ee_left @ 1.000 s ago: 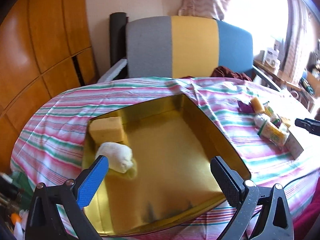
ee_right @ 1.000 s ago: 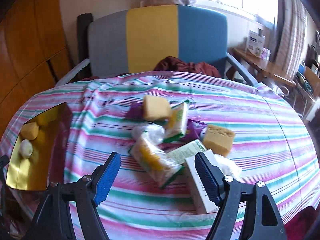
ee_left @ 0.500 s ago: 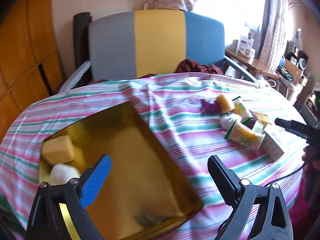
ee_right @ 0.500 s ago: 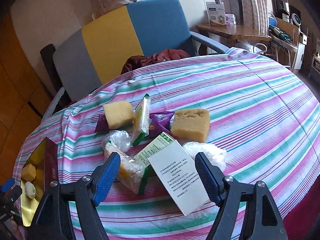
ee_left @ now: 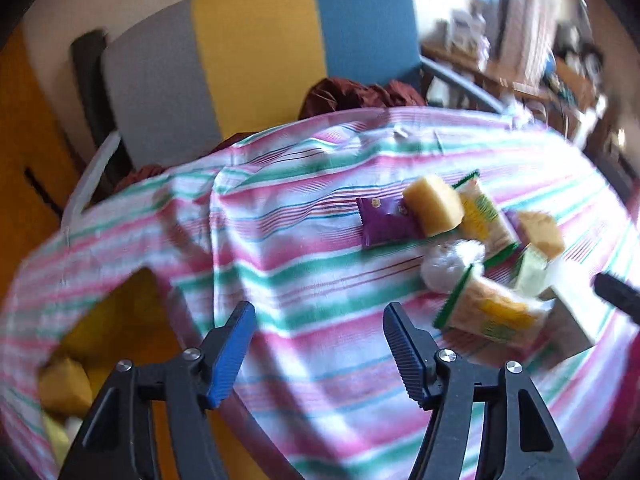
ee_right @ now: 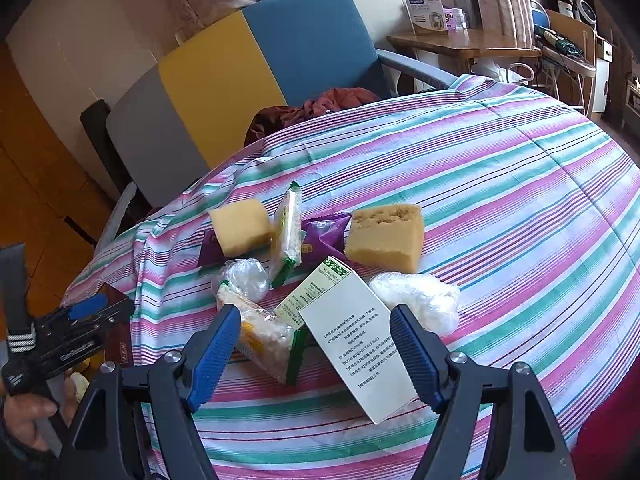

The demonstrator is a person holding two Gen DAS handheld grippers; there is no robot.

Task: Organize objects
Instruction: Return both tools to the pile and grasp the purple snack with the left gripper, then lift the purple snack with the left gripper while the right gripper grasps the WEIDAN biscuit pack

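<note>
A pile lies on the striped cloth: a yellow sponge [ee_right: 240, 228], a brown sponge [ee_right: 386, 238], two cracker packets [ee_right: 286, 236] [ee_right: 260, 332], a purple packet [ee_right: 324, 236], two clear-wrapped lumps [ee_right: 416, 300] and a white box [ee_right: 360, 340]. My right gripper [ee_right: 316, 320] hangs open just above the box and touches nothing. My left gripper [ee_left: 320, 320] is over bare cloth left of the pile; its jaws are closing with nothing between them. The gold tray [ee_left: 120, 320] at lower left holds a yellow sponge [ee_left: 64, 384]. The left wrist view is blurred.
A grey, yellow and blue chair [ee_right: 240, 80] stands behind the table with a dark red cloth [ee_right: 320, 108] on its seat. A wooden side table [ee_right: 460, 40] with boxes is at the back right. A hand [ee_right: 24, 412] holds the left gripper by the tray corner.
The left gripper swung right, away from the tray toward the pile, and its jaws narrowed. The right gripper rolled and closed in on the pile, then held still.
</note>
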